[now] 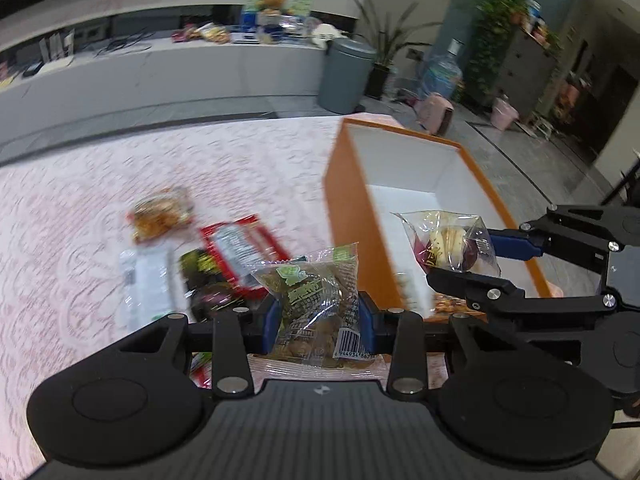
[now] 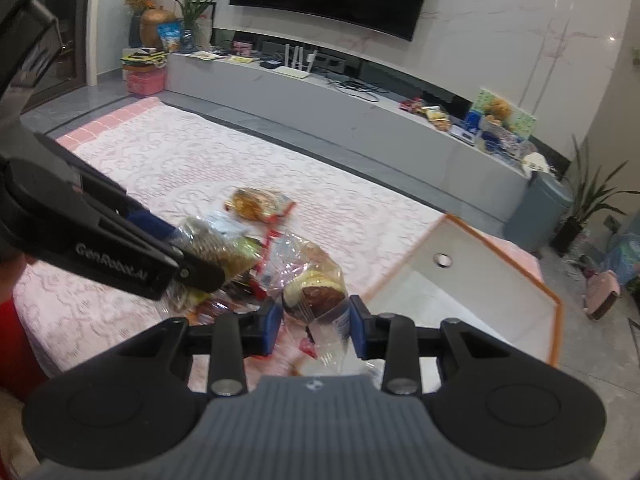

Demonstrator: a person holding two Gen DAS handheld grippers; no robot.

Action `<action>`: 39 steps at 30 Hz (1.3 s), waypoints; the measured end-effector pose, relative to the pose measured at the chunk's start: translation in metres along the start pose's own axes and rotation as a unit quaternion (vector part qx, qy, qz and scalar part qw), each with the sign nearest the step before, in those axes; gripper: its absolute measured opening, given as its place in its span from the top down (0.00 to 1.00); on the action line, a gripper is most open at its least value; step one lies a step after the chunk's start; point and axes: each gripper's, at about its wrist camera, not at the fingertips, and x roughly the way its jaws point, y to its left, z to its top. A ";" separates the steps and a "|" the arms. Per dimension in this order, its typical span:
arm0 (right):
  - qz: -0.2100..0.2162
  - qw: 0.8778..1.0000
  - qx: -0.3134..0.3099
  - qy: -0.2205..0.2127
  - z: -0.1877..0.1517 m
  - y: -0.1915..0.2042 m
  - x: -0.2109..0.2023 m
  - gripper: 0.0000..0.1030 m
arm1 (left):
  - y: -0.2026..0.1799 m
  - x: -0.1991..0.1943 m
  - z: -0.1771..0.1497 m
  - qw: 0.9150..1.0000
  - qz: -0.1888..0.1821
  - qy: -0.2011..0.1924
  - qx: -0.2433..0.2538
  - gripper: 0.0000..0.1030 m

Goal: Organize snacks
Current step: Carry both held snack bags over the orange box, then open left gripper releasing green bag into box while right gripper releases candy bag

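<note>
The left gripper was clamped on a clear green-labelled snack packet, its blue pads pressing both sides of the wrapper, lifted above the pink patterned cloth just beside the orange box. The right gripper gripped a clear packet holding a brown and cream pastry, and in the left wrist view that packet hung over the near end of the orange box, above its white inside. Beside the box, on the cloth, lay the remaining snacks: a red packet, a dark packet with green print, a white-and-green wrapper and, farthest from the box, a packet of orange-brown snacks. Motion blur hid their labels
</note>
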 end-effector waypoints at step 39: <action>0.026 0.981 0.060 0.184 -0.075 -0.133 0.095 0.66 | -0.116 0.165 0.037 0.953 0.026 0.164 0.254 0.57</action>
